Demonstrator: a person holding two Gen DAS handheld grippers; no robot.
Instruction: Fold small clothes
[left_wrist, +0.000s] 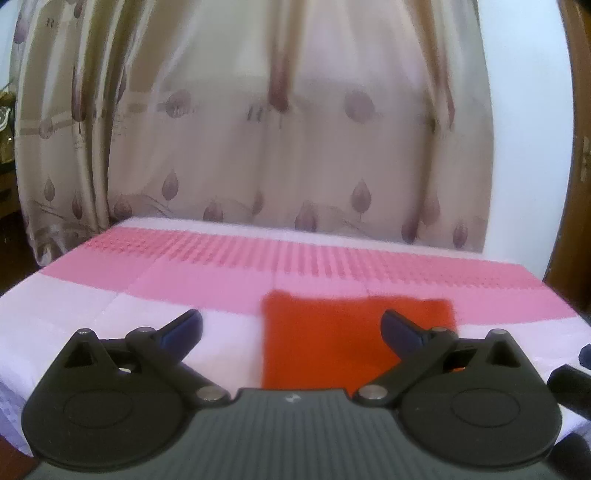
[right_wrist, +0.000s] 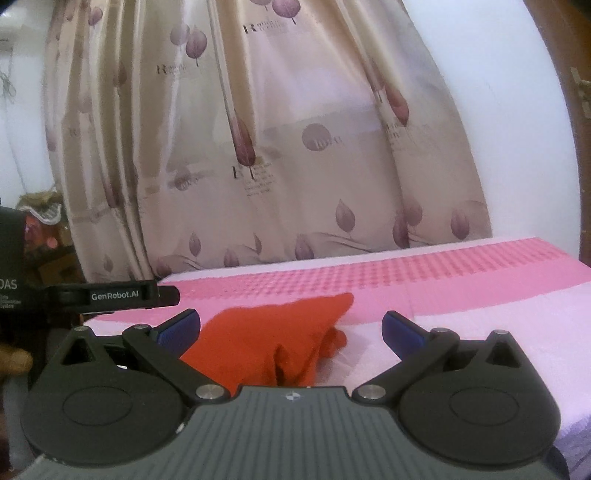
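Left gripper (left_wrist: 291, 328) and right gripper (right_wrist: 291, 328), jaws spread wide and holding nothing, hover over the small red cloth garment (left_wrist: 328, 347) lying partly bunched on the pink-and-white checked bedcover (left_wrist: 110, 295) before the leaf-print beige curtain (left_wrist: 258, 147).

The red cloth's (left_wrist: 332, 339) near edge is hidden behind the left gripper's (left_wrist: 291, 326) body; the curtain (left_wrist: 258, 129) is blurred.

Soft daylight glows through the curtain (left_wrist: 258, 129), backlighting both views; left wrist picture motion-blurred, right somewhat sharper; fisheye bending at edges, corners dark, colours washed pink
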